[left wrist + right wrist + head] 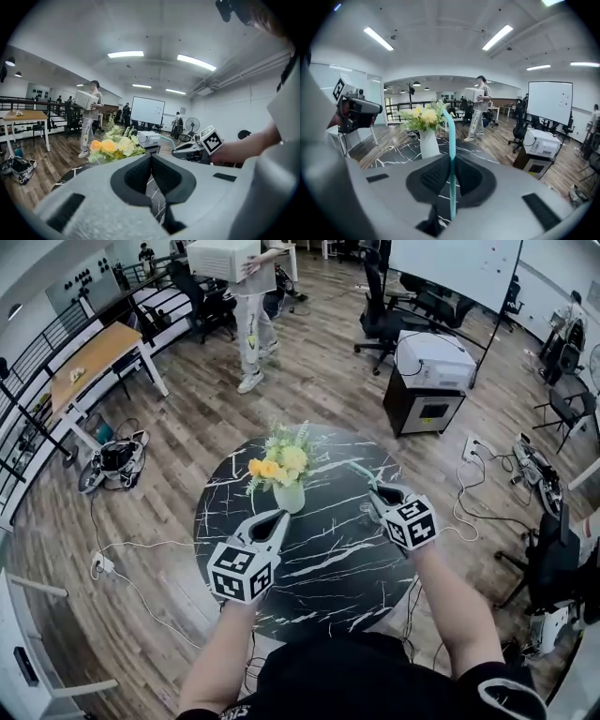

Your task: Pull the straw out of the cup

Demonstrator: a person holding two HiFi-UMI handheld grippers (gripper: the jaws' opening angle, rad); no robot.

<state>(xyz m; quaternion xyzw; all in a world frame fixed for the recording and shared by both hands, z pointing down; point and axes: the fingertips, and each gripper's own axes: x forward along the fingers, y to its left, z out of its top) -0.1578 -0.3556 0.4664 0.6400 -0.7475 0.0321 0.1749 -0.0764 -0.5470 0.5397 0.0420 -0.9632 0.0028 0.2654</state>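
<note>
My right gripper (373, 491) is shut on a teal straw (361, 471) and holds it above the round black marble table (319, 606). In the right gripper view the straw (451, 140) stands upright, pinched between the two dark pads, its lower end hanging free below the jaws. I cannot make out a cup in any view. My left gripper (279, 515) hovers over the table's left half near the vase, its pads (140, 171) closed together with nothing between them. From the left gripper view the right gripper (197, 147) and the straw (167, 138) show at the right.
A white vase (289, 495) of yellow flowers stands at the table's far side. A person (251, 324) carrying a white box walks on the wood floor beyond. A printer on a black cabinet (427, 381), office chairs and floor cables surround the table.
</note>
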